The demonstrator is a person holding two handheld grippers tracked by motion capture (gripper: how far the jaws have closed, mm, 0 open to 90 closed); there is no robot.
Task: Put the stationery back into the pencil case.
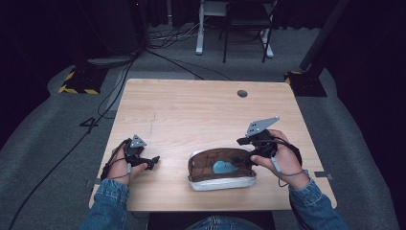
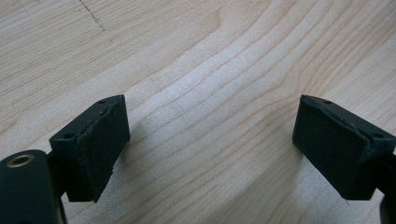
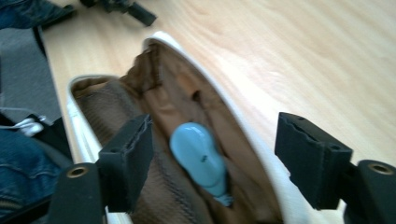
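High view: seemingly mouse (image 1: 224, 167) in pouch (image 1: 221, 183)

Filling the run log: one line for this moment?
left gripper: open, over bare table | right gripper: open, at pouch | blue object: inside pouch

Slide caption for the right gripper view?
Open right gripper over a light blue oval object lying inside an open white pouch with brown lining.

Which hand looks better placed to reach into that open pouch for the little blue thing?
The right gripper: it hangs open at the pouch, its fingers straddling the blue object. The left gripper sits apart over bare table.
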